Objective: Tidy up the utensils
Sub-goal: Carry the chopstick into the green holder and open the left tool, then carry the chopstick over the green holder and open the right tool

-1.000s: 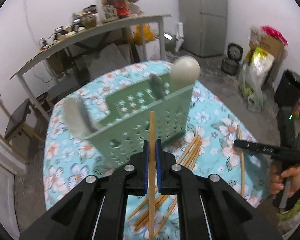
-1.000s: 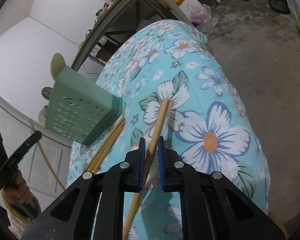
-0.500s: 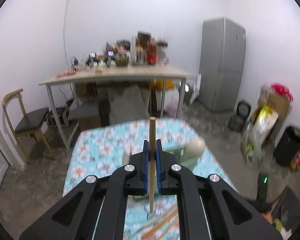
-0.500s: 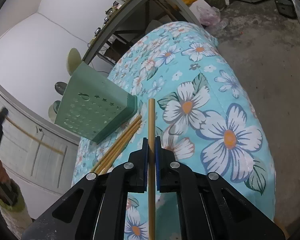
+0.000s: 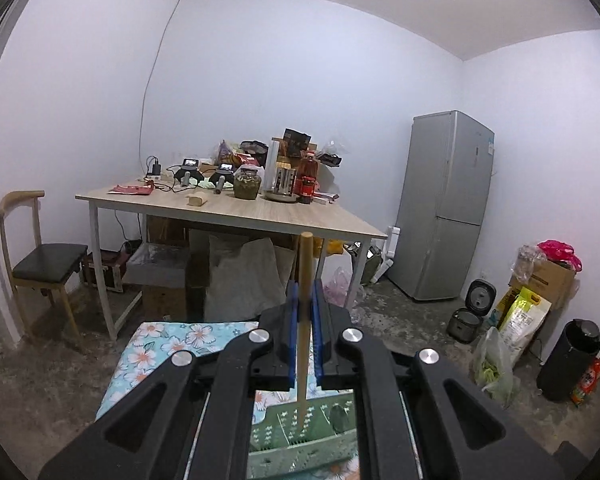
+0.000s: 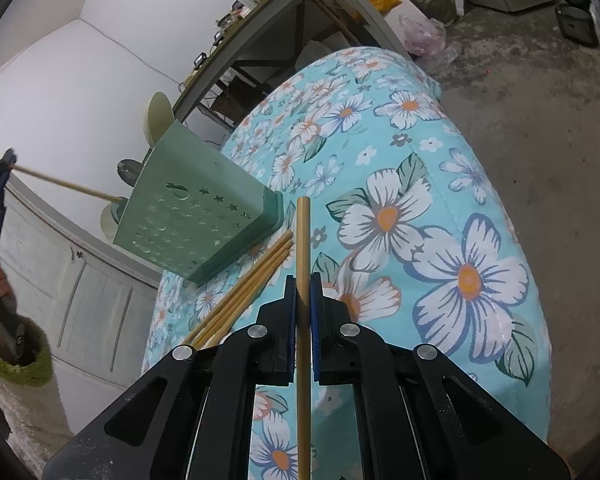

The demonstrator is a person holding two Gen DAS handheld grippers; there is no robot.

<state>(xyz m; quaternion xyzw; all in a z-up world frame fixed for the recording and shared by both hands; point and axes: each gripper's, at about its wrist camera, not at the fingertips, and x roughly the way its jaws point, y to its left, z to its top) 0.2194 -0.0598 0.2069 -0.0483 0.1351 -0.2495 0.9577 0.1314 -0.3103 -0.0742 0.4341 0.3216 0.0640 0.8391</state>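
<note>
Left gripper [image 5: 303, 332] pinches one chopstick [image 5: 303, 320] upright, its lower tip hanging over the green holder [image 5: 300, 440] at 6 o'clock, likely lined up so it drops in end-first. Right gripper [image 6: 303, 312] is pressed onto a second chopstick [image 6: 303, 280] above the flowered table [image 6: 440, 240]. Loose chopsticks [image 6: 248, 292] lie at 10 o'clock of it, against the holder's foot, probably waiting to be sorted.

A floral-clothed table [image 6: 480, 168] bears a green utensil holder [image 6: 196, 224] beside loose chopsticks [image 6: 244, 300].
</note>
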